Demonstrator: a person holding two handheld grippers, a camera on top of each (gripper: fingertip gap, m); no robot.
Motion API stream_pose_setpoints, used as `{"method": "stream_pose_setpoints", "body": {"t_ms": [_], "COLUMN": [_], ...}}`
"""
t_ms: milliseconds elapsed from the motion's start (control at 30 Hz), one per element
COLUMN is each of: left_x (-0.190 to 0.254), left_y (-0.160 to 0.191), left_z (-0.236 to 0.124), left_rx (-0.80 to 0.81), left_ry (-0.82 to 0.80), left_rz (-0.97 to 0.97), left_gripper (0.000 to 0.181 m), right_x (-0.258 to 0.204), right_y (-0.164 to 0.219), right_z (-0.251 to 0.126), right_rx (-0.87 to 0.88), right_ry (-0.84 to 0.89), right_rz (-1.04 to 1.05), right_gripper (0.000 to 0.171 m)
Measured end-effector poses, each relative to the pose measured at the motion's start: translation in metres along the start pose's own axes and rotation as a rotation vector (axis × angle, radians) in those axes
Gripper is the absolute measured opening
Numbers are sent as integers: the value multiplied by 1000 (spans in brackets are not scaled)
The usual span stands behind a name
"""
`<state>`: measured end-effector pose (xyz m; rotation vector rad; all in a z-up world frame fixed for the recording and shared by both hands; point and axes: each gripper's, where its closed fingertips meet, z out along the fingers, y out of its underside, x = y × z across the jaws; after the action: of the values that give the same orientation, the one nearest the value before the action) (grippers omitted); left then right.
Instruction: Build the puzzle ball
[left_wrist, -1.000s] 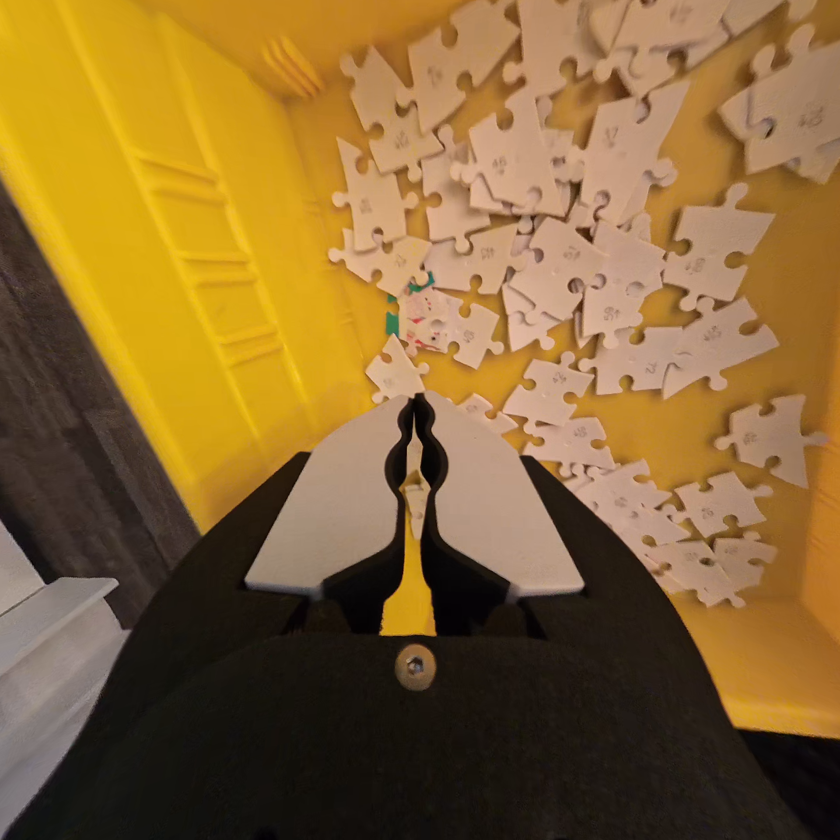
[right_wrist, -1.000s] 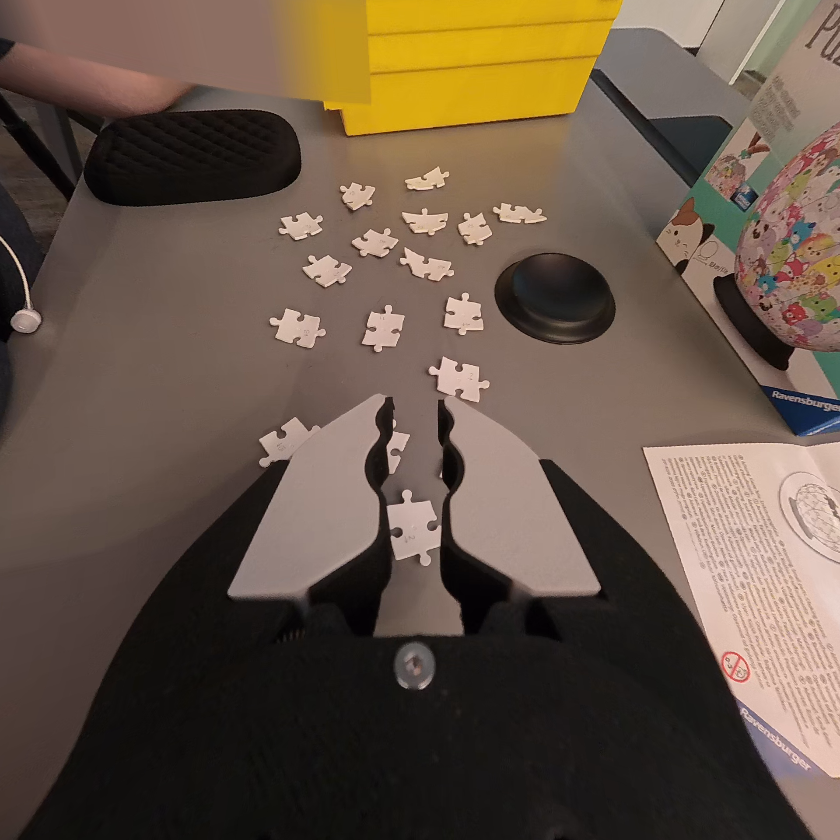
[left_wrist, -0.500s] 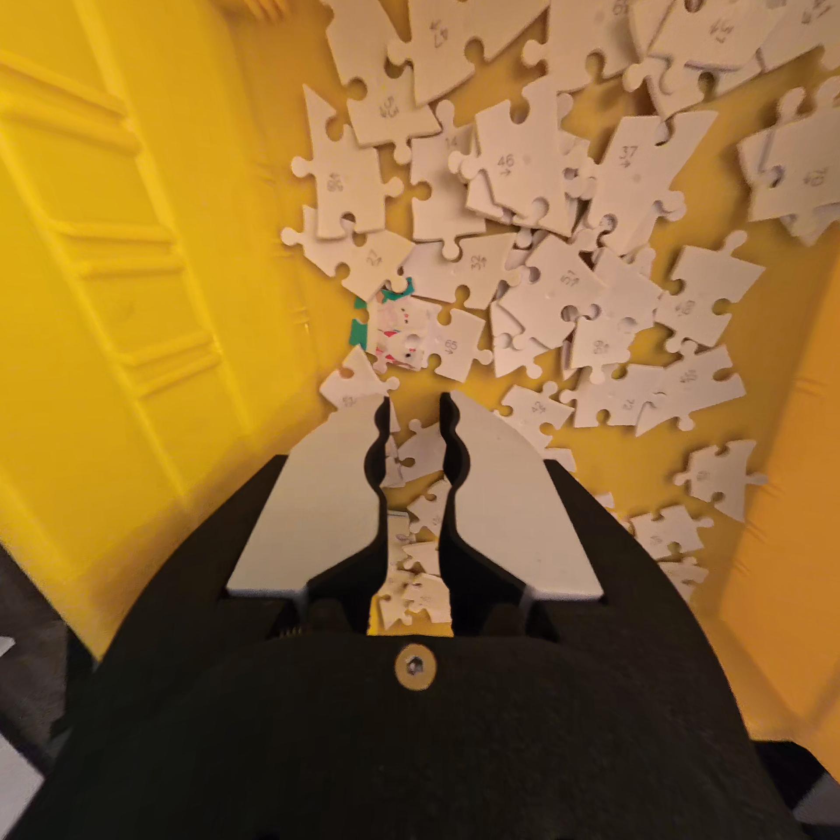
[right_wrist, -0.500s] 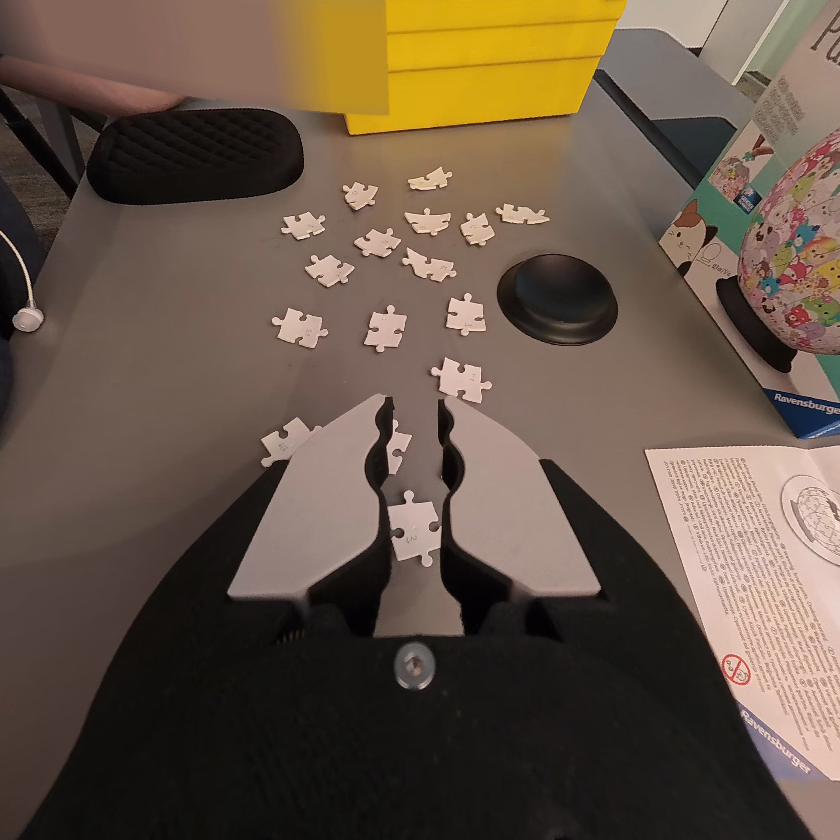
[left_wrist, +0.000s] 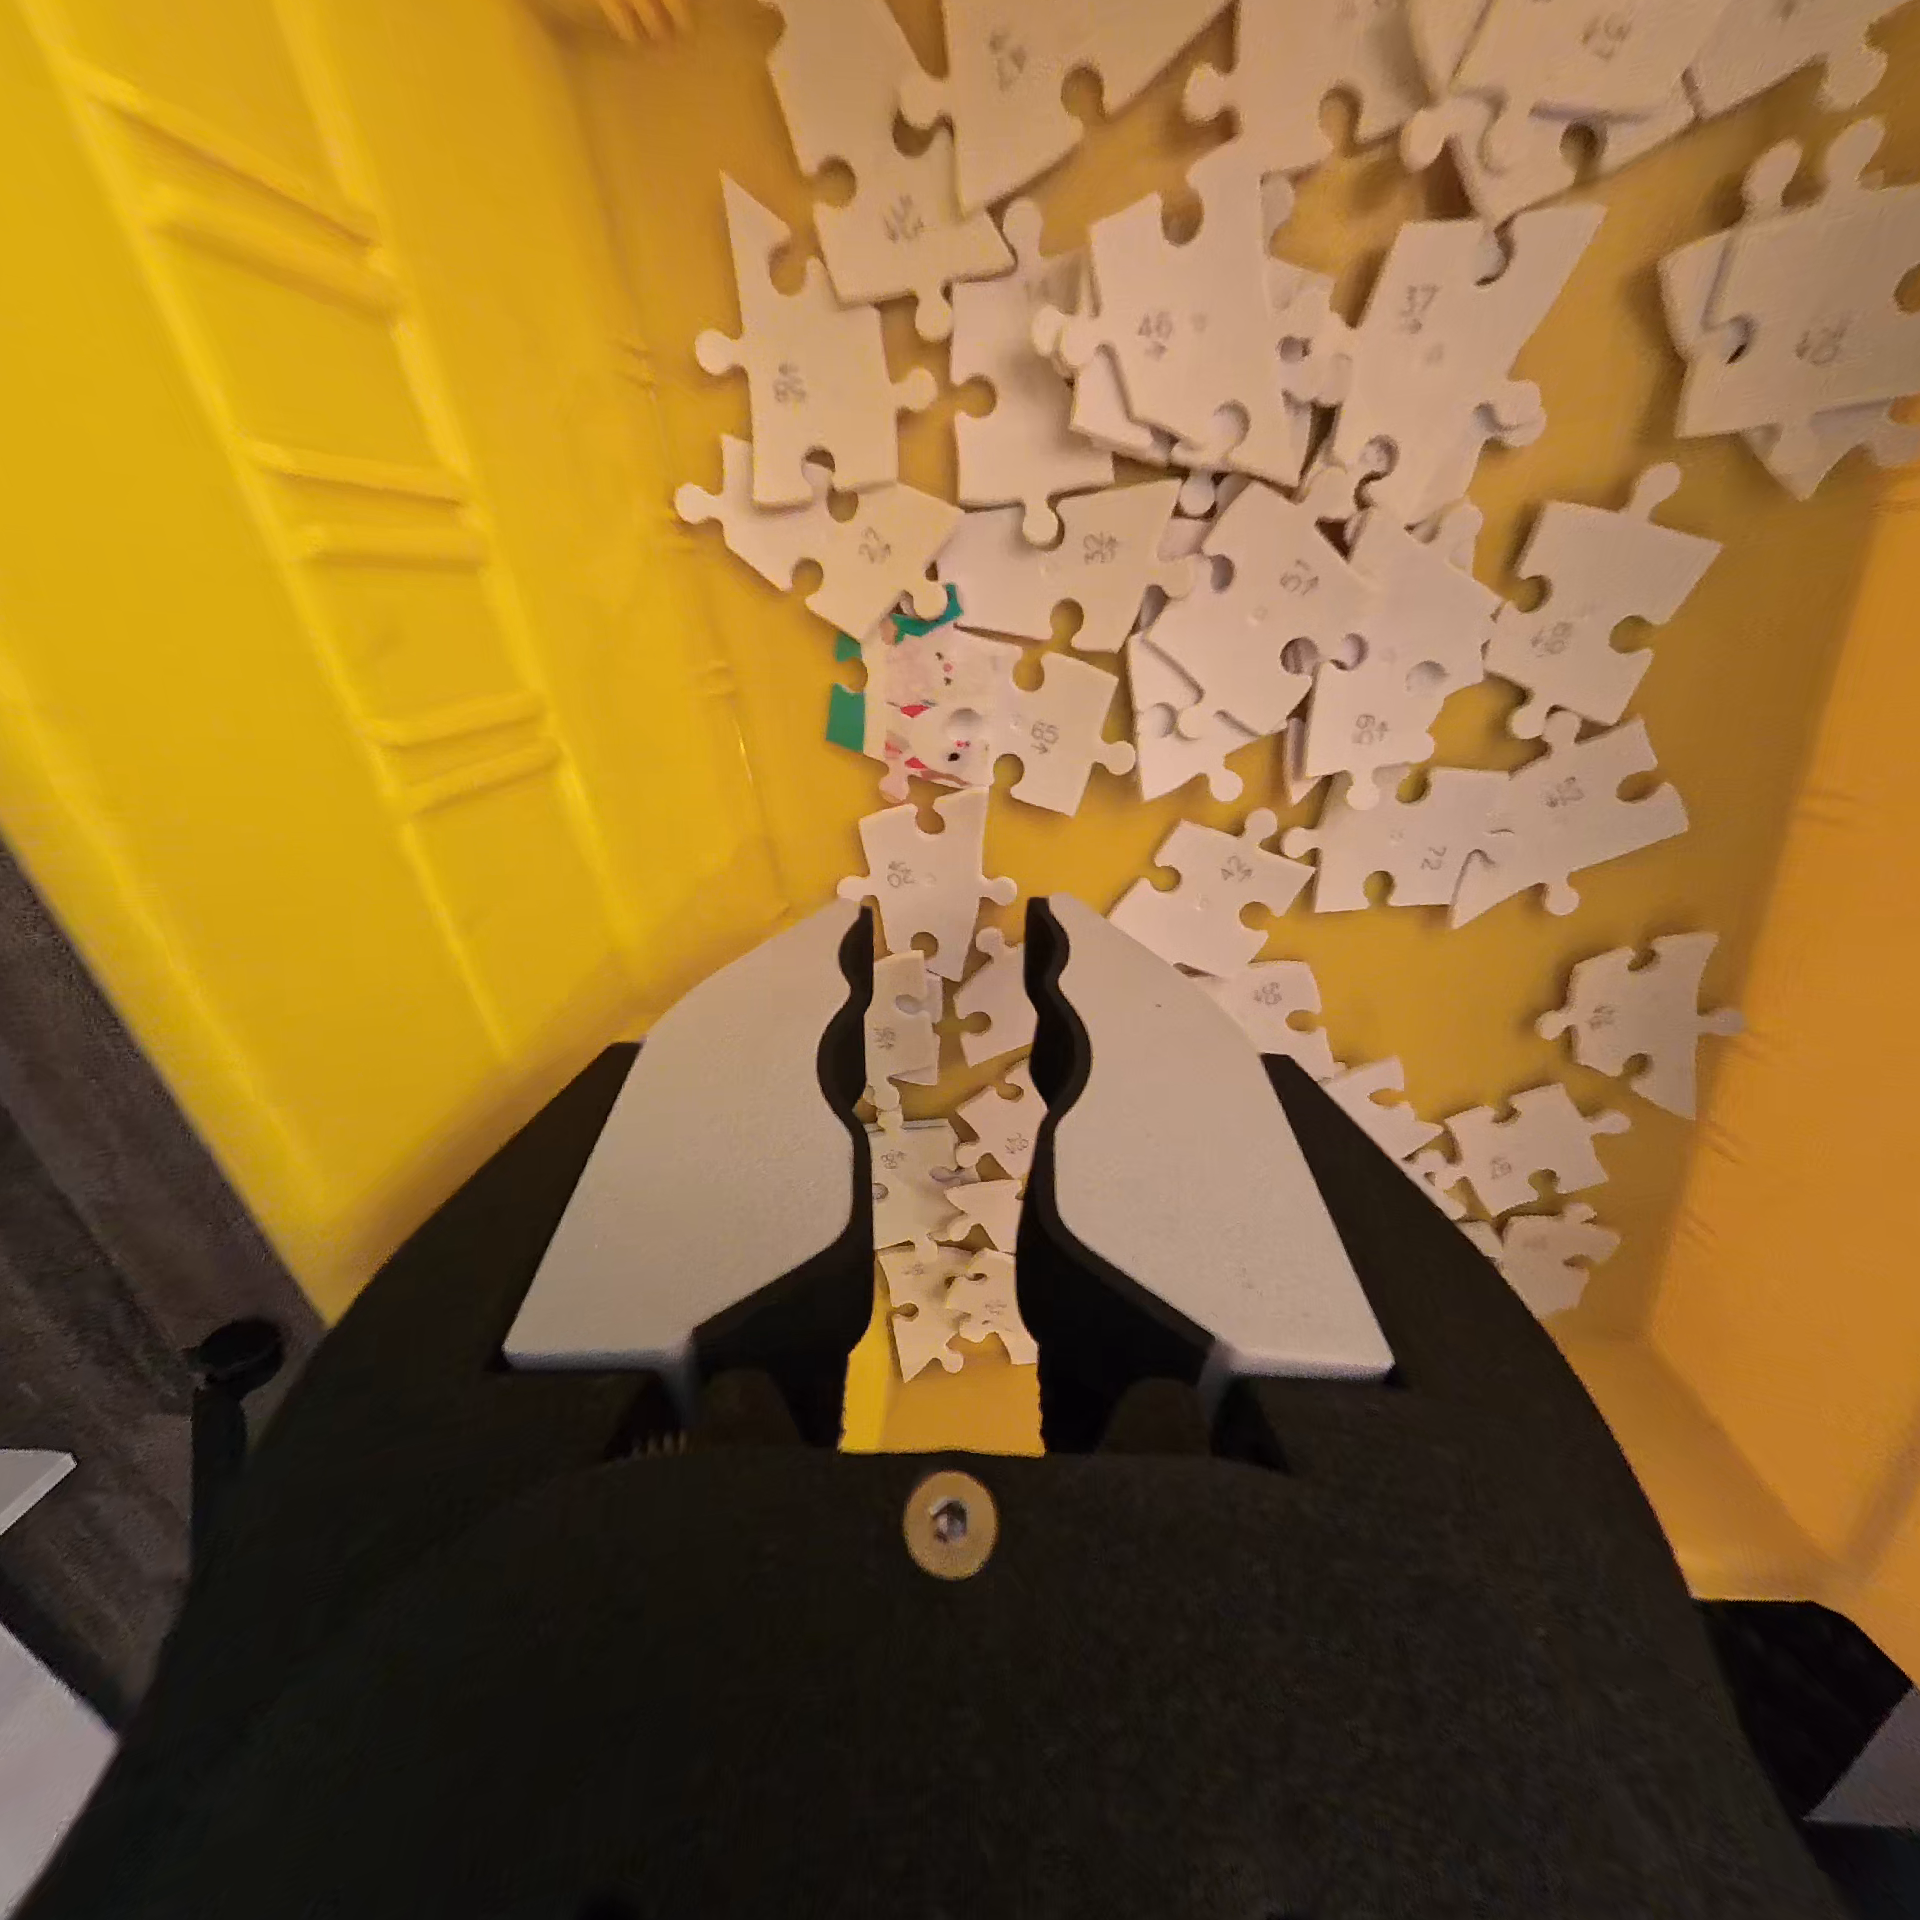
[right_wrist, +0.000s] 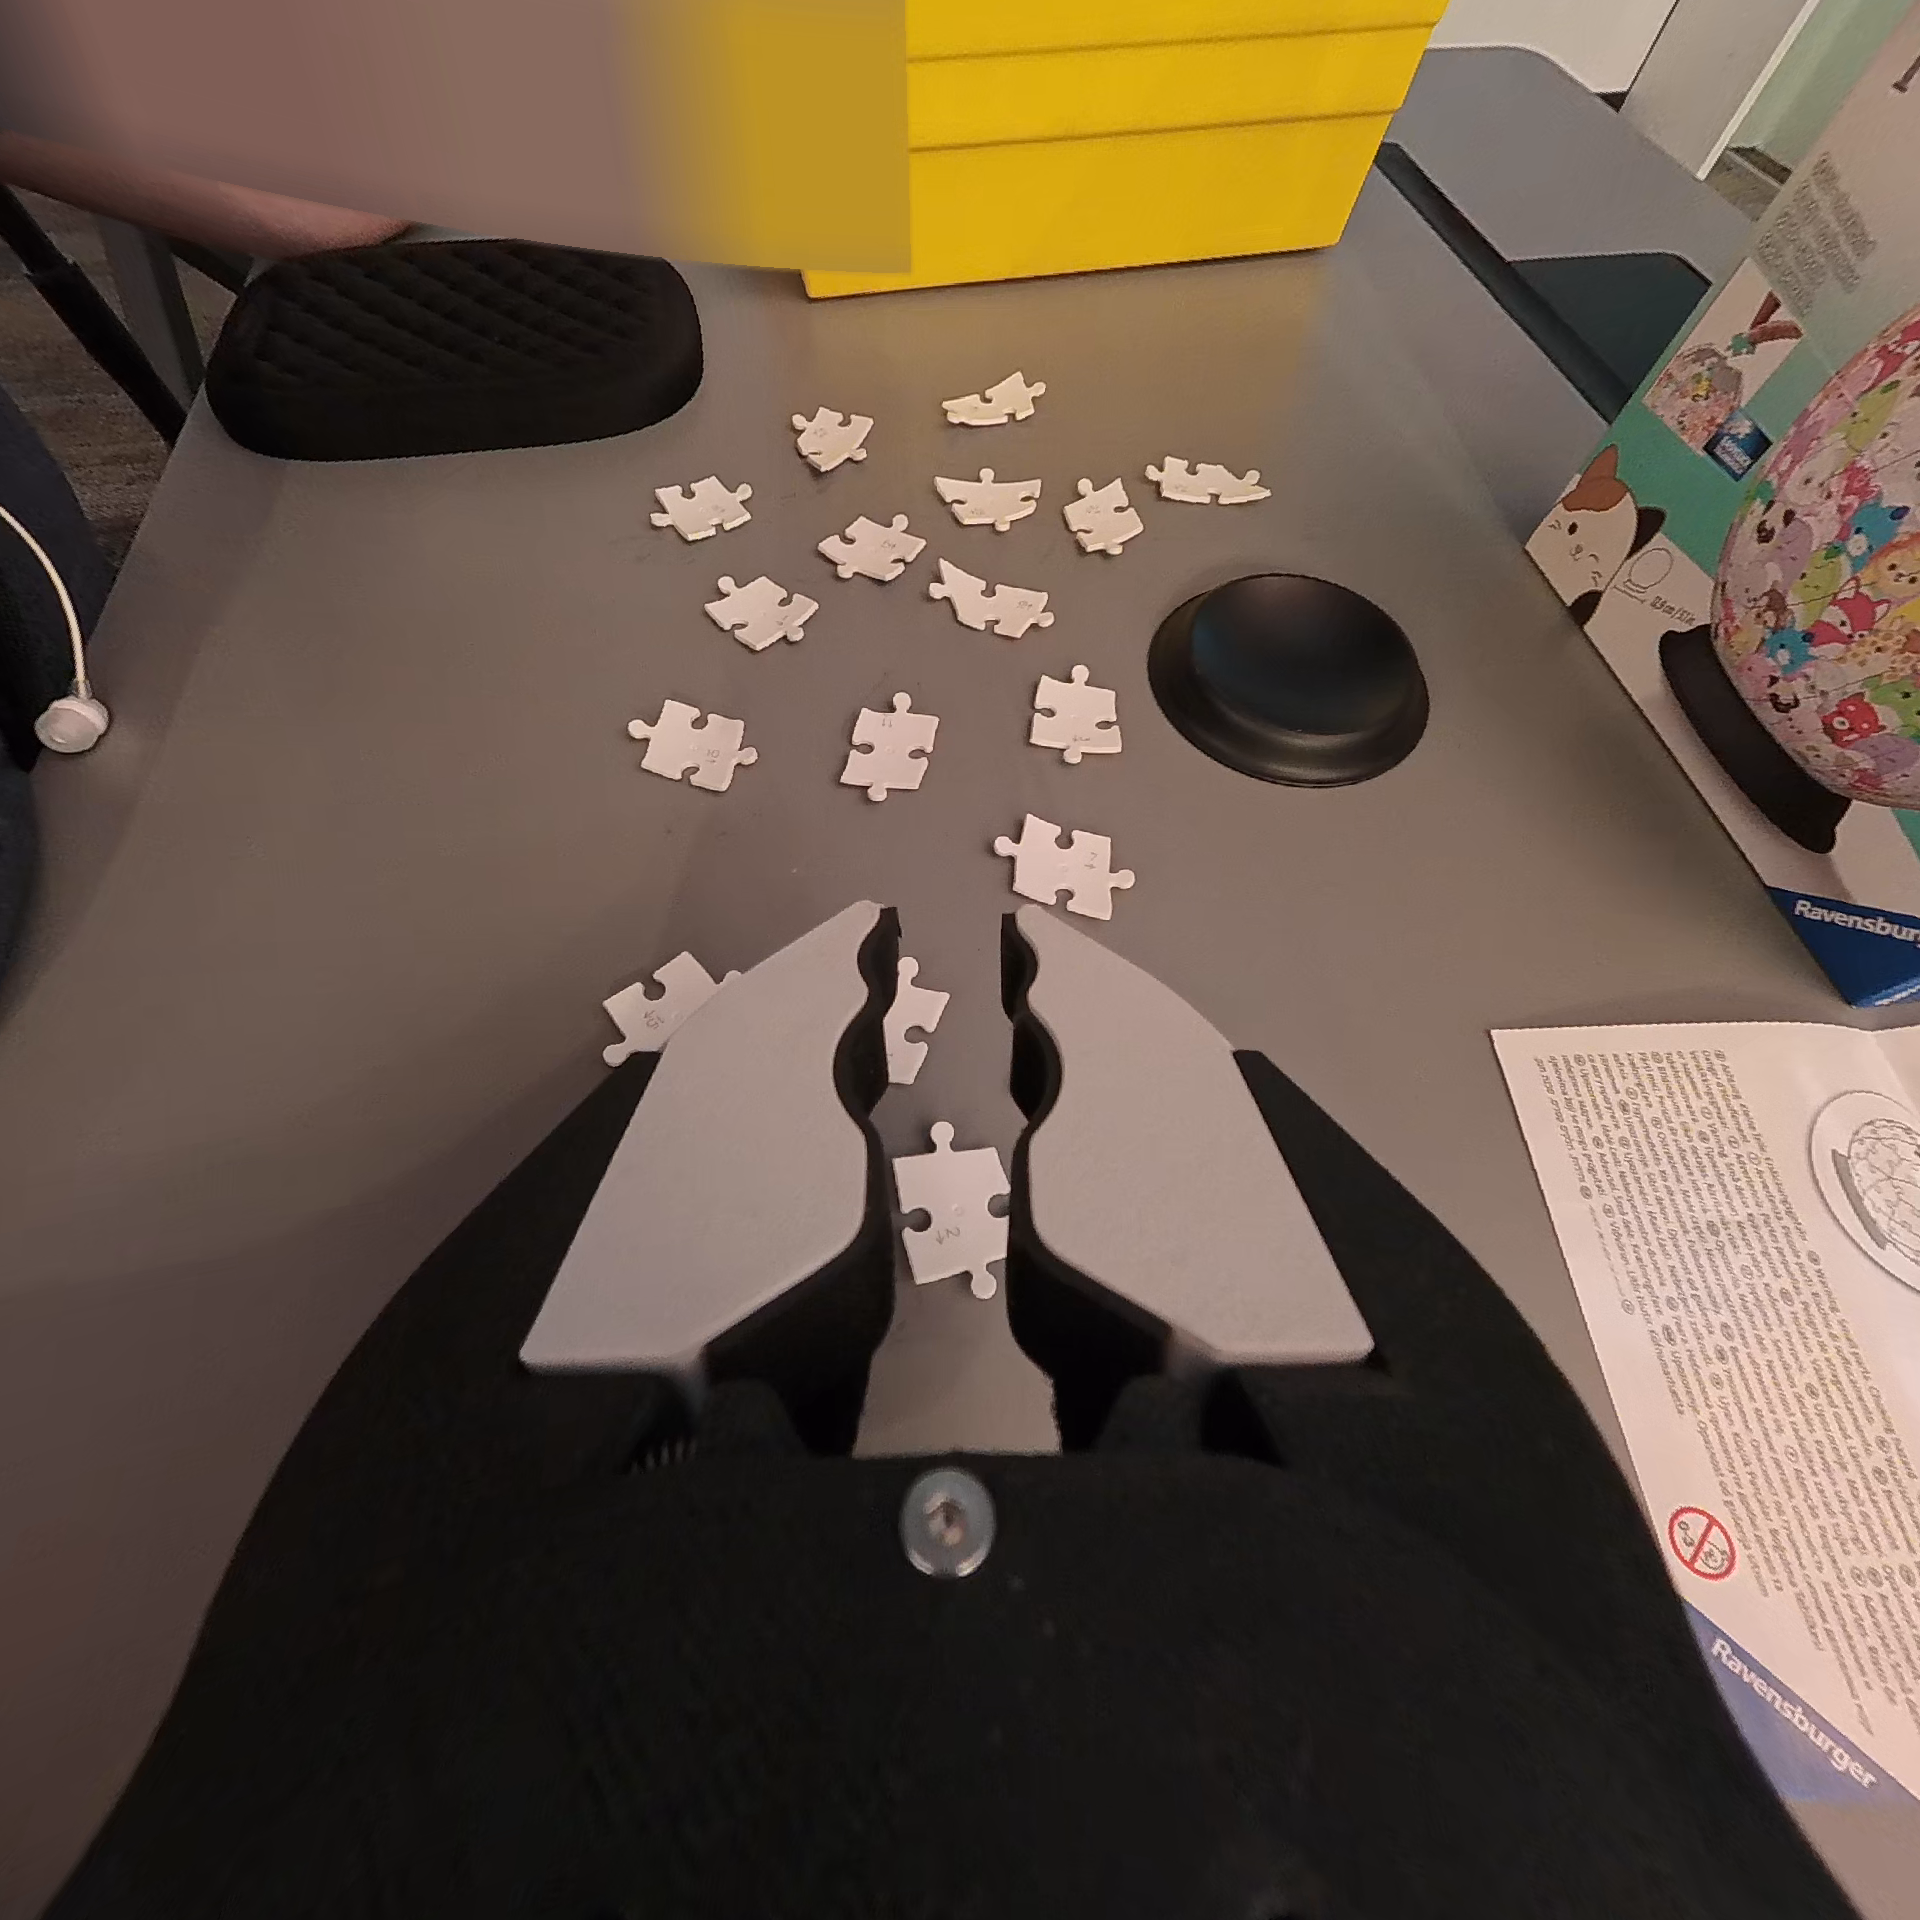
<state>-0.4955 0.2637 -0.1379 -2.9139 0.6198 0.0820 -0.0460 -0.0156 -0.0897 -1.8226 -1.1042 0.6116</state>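
My left gripper (left_wrist: 943, 914) is open and empty inside a yellow bin (left_wrist: 416, 623), above a heap of white puzzle pieces (left_wrist: 1226, 582) lying backs up. One piece (left_wrist: 928, 883) lies just past its fingertips; one colourful face-up piece (left_wrist: 914, 707) lies beyond. My right gripper (right_wrist: 941, 920) is open and empty above the grey table (right_wrist: 364, 883). Several white pieces (right_wrist: 888, 743) are spread on the table; one (right_wrist: 951, 1210) lies between its fingers below, apart from them. A black round stand (right_wrist: 1288, 681) sits to the right.
The yellow bin (right_wrist: 1132, 156) stands at the table's far end. A black quilted pad (right_wrist: 457, 343) lies far left. The puzzle box (right_wrist: 1766, 520) with a ball picture stands at right, an instruction sheet (right_wrist: 1725, 1299) near right. A white cable (right_wrist: 62, 665) lies at left. Left tips to right tips: about 55 centimetres. The colourful face-up piece (left_wrist: 914, 707) is about 4 centimetres from my left fingertips.
My left gripper has opened and moved forward and deeper into the bin, toward the pieces by the left wall. My right gripper has stayed still and open.
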Motion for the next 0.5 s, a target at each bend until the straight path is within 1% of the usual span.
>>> {"method": "stream_pose_setpoints", "body": {"t_ms": [133, 200, 267, 400, 433, 467, 500], "left_x": [-1, 2, 5, 5, 7, 10, 11], "left_y": [-2, -3, -3, -4, -4, -4, -4], "left_z": [6, 7, 10, 12, 12, 12, 12], "left_rx": [-8, -4, -12, -8, -7, -8, -8], "left_ry": [0, 23, 33, 40, 55, 77, 83], "left_rz": [1, 9, 33, 53, 52, 50, 51], "left_gripper": [36, 47, 51, 52, 49, 42, 40], "right_x": [0, 0, -1, -2, -2, -2, -2], "right_y": [0, 0, 0, 0, 0, 0, 0], "right_z": [0, 0, 1, 2, 2, 1, 1], "right_rx": [1, -1, -4, -7, -7, -7, -6], "right_ry": [1, -2, -6, -9, -8, -8, -7], "right_rz": [0, 0, 1, -3, -3, -3, -2], "right_gripper": [20, 20, 20, 20, 20, 20, 20]}}
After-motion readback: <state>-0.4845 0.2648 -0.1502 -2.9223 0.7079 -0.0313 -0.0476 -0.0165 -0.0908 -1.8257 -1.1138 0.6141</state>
